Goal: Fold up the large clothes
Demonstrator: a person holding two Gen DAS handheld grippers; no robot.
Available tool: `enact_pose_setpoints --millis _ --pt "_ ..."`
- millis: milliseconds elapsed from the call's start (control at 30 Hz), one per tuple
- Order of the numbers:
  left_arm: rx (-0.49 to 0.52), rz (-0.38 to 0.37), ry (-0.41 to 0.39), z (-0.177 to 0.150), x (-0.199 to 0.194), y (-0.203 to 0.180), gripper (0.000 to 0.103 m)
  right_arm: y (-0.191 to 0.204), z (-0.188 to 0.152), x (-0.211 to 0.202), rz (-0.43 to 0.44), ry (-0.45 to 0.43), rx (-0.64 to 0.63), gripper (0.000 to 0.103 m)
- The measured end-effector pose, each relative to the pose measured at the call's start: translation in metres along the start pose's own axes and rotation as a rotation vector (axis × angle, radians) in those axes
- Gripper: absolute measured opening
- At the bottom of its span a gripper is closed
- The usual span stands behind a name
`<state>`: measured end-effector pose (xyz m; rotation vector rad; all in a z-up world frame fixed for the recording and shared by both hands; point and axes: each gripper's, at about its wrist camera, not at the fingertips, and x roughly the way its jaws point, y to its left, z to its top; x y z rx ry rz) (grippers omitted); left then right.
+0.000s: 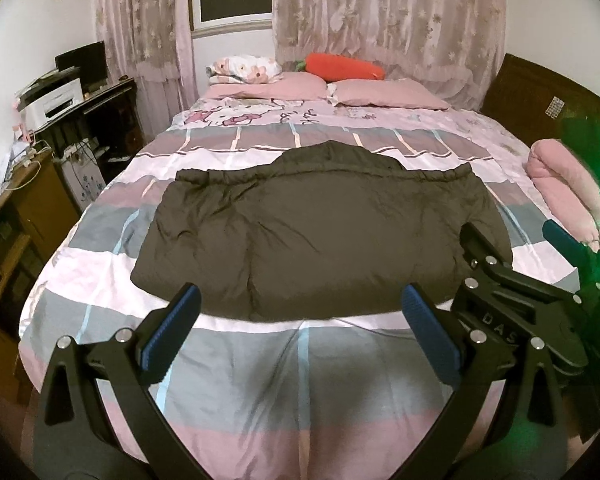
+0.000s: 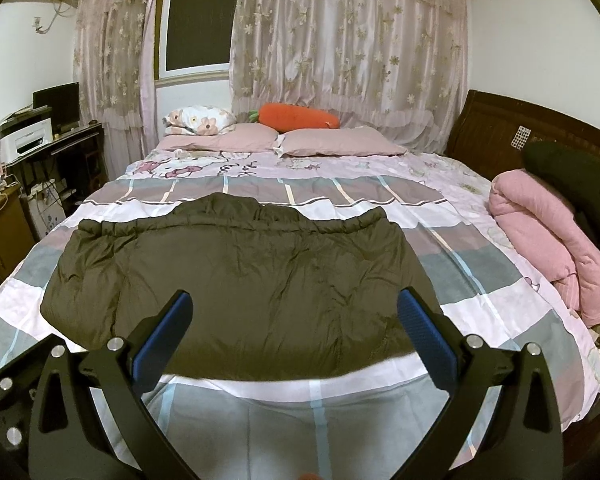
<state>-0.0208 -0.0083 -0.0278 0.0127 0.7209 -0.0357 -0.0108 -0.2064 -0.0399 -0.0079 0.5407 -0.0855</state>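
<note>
Left wrist view: left gripper [image 1: 300, 330] and right gripper [image 2: 294, 338] both gape wide, empty. Folded puffer jacket [image 1: 320, 236] at 12 o'clock on bed [image 1: 260, 380]. Risk: slick padding springs open.

The right tool [image 1: 508, 268], seen from the left wrist, bears the raised letters "DAS".

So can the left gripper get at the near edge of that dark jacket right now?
Probably yes. The left gripper is open and hovers just short of the dark jacket, with only bare bedspread between its fingers and the near hem.
</note>
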Motion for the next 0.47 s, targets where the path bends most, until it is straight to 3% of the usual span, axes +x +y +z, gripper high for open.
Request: enact_pose_setpoints --millis 100,233,467 --pt "0.033 0.044 -0.019 -0.001 -0.002 -0.004 0.101 -0.002 -0.002 0.002 0.004 0.001 -0.005 0.102" --pt "0.038 0.020 -0.004 -0.002 -0.003 -0.007 0.101 -0.004 -0.003 0.002 0.011 -0.001 -0.008 0.102" --pt "0.026 0.042 0.000 0.000 -0.001 -0.003 0.101 -0.012 -0.002 0.006 0.013 0.012 -0.006 0.102"
